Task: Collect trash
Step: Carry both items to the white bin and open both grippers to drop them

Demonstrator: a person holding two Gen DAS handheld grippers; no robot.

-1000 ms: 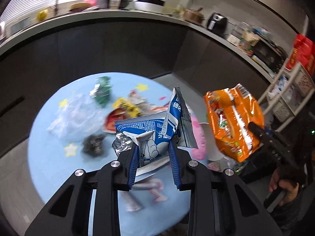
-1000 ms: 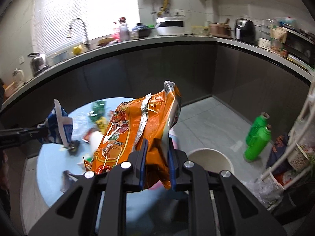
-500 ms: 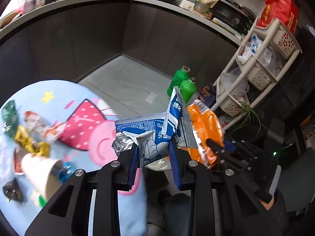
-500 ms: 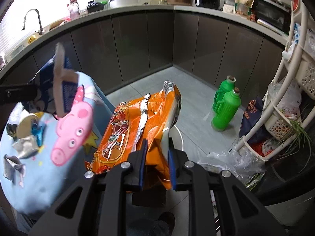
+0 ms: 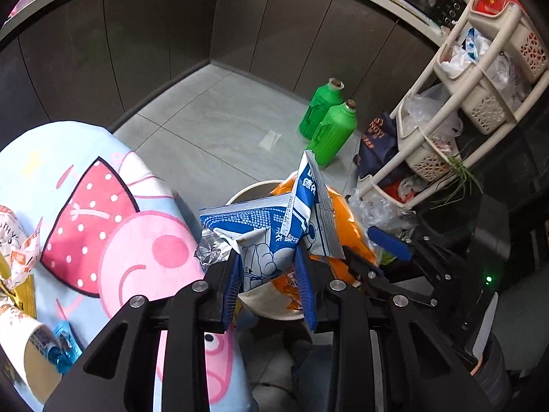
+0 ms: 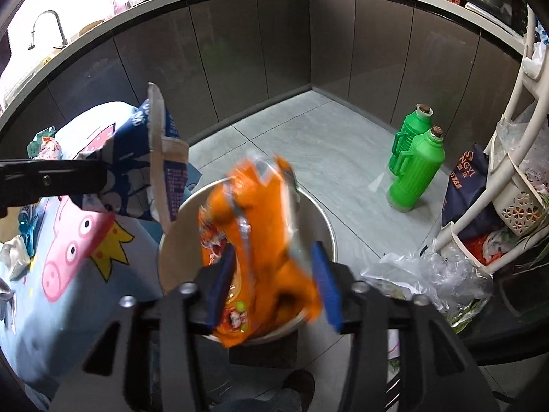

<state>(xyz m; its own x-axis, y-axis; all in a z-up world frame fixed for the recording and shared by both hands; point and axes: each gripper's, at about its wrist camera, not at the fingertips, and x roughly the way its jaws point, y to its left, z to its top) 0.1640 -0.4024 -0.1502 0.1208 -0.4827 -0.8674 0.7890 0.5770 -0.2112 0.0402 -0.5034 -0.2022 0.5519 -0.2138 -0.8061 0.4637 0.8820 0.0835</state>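
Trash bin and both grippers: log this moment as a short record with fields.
bin: white trash bin on the floor beside the table
right gripper: jaws just opened, pads clear of the orange wrapper, which is blurred over the bin's mouth
left gripper: shut on blue-and-white bag, near the bin
left on table: paper cup, small wrappers

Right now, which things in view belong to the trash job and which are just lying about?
Job:
orange wrapper, loose between opening right tongs
blue wrapper in left tongs
bin
table litter

Lying about:
green bottles
basket rack
dark bag
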